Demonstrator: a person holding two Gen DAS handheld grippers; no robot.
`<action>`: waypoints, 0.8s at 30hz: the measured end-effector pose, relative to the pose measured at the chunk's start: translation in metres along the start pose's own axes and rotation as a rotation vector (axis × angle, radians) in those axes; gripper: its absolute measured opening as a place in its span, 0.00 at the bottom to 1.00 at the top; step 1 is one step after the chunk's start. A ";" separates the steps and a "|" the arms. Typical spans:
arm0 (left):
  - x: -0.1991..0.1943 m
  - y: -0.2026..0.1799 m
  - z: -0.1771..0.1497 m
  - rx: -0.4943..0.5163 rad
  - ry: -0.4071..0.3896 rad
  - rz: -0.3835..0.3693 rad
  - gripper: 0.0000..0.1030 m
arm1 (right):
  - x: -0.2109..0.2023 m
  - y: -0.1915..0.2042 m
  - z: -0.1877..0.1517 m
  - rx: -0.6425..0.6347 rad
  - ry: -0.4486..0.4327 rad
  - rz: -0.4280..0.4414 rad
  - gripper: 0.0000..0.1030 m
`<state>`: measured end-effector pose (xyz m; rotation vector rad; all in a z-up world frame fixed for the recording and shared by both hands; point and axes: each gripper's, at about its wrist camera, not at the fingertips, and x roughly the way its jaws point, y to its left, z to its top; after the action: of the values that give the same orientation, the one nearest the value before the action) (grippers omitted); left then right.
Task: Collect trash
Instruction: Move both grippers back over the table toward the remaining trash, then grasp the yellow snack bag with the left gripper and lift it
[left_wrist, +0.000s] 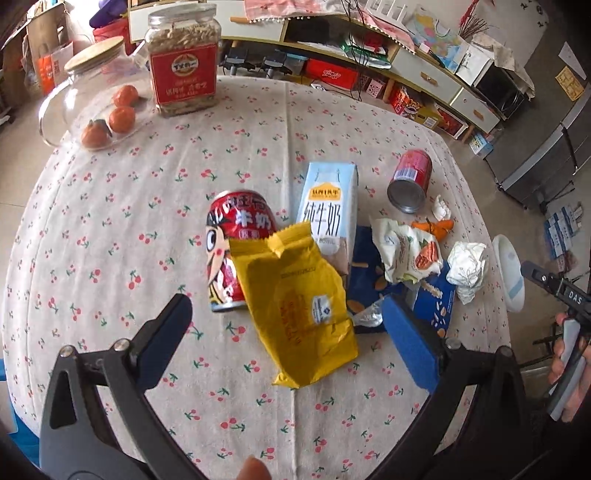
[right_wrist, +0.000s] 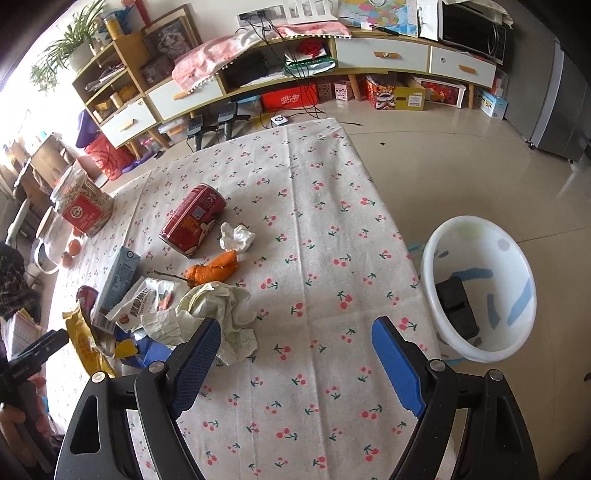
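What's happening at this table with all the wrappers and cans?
A person is clearing trash off the table with a two-finger gripper in each hand. Both are open and hold nothing. The left gripper hovers over a yellow bag beside a red can and a milk carton. The right gripper is beside crumpled paper. A white bin waits on the floor beside the table. Nothing is picked up yet.

A cream tablecloth printed with small red cherries on green stems. A red drink can with a cartoon face, a crinkled yellow foil packet, a pale-blue-and-white milk carton, orange peel, a white plastic basin with blue streaks.
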<state>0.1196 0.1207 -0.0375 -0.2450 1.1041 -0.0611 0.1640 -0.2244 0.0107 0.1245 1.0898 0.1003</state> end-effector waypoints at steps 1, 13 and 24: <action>0.003 -0.001 -0.004 0.002 0.015 -0.003 0.99 | 0.002 0.004 0.000 -0.007 0.003 0.002 0.83; 0.025 -0.025 -0.022 -0.019 0.000 0.023 0.99 | 0.018 0.033 0.004 -0.051 0.028 0.015 0.83; 0.038 -0.026 -0.022 -0.060 -0.036 0.057 0.71 | 0.019 0.039 0.003 -0.060 0.024 0.031 0.83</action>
<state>0.1194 0.0850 -0.0742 -0.2677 1.0777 0.0273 0.1750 -0.1834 0.0011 0.0865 1.1077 0.1631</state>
